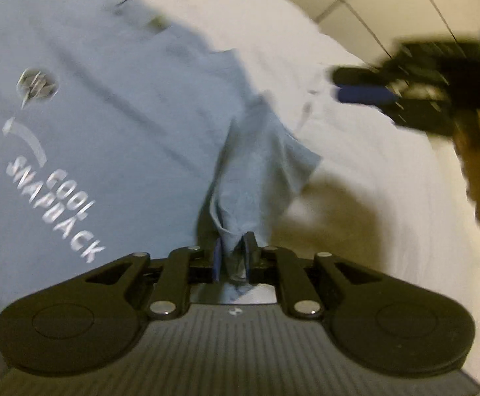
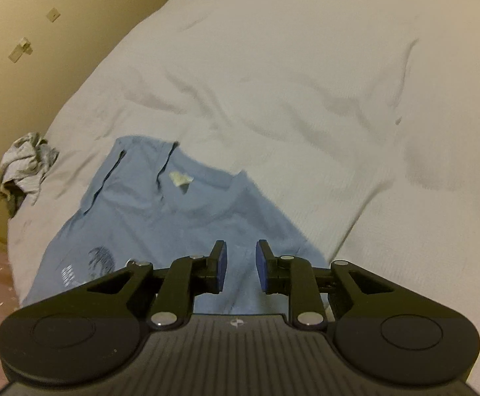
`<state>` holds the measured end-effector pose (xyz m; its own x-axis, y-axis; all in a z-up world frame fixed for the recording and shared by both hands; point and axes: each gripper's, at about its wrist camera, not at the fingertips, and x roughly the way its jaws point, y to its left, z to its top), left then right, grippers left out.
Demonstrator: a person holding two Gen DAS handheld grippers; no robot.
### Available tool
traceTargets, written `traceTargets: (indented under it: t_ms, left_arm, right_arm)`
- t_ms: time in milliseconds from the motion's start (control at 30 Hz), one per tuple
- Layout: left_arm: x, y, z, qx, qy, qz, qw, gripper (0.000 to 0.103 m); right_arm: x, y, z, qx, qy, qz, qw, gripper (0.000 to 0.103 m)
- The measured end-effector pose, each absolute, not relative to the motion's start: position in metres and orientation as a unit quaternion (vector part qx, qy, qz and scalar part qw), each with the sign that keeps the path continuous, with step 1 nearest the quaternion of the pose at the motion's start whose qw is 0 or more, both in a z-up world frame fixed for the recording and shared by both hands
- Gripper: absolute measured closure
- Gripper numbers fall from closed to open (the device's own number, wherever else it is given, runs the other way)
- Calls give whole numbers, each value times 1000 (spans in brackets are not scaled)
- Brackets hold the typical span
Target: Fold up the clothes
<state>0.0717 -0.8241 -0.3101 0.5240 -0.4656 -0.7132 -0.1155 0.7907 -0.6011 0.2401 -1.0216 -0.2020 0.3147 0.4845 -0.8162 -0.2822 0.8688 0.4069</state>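
The blue T-shirt [image 2: 160, 217] lies spread on the white bed sheet [image 2: 306, 82], near its left edge. The left gripper [image 1: 234, 257] pinches a bunched sleeve of it between its pads. The right gripper [image 2: 240, 264] hangs above the shirt, fingers spread apart, holding nothing.

left tool [image 1: 233, 257]: clamped on blue shirt [image 1: 124, 115] | right tool [image 2: 241, 265]: fingers apart, gripping nothing

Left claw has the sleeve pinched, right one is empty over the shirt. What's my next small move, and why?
Probably carry the left claw inward, folding the sleeve across the blue T-shirt: it is shut on bunched fabric, while the open right claw hovers free to steady the body.
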Motion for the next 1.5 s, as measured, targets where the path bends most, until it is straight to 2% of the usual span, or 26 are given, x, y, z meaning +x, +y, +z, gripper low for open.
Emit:
traceTargets:
  t_ms: [133,233,433,700,867,933,967,1000,1200,1233,1267,1300,1333,1500]
  left_arm:
    - [71,-807,-319,-336,485,-98,802,88]
    - [72,-801,-323,-353,489,-97,792,88]
    - [74,-792,-324,-353,494,-108,787,88]
    - [94,-784,-320,-300,499,-154,798,88]
    - [93,-791,-301,-219,481,-197,826,84]
    - [89,-805,-293,-175,470,-232,834,79]
    - [87,-812,-290,-154,465,-248,836,76]
    - [84,-821,-289,-133,463,-263,836,76]
    - [73,-858,-298,-43,461,-312,830,76]
    - [73,-859,-301,-39,463,-312,829,76]
    - [72,-860,-304,-36,465,-312,828,76]
    - [73,-860,-307,-37,467,-312,826,76]
    - [74,-860,-308,-38,468,-312,826,76]
    - [77,-856,-313,-37,471,-318,822,76]
  right_arm:
    - [236,-1027,-214,51,546,224,805,79]
    - [230,-1032,-227,8,562,216,798,71]
    - [208,-1031,-246,31,593,236,769,69]
    - [131,-998,-289,69,649,268,708,69]
    - [123,-1010,-278,79,625,260,732,70]
    - [135,-1023,-270,92,603,237,756,62]
    - [144,-1029,-267,94,591,223,769,51]
    - [153,-1035,-264,96,579,209,782,47]
    - [204,-1046,-276,102,553,164,810,44]
    - [211,-1049,-281,109,558,159,807,46]
    - [216,-1051,-285,115,562,155,805,62]
    - [220,-1053,-288,118,564,153,803,100]
    - [224,-1056,-288,120,561,150,805,103]
    - [231,-1064,-285,113,542,140,821,103]
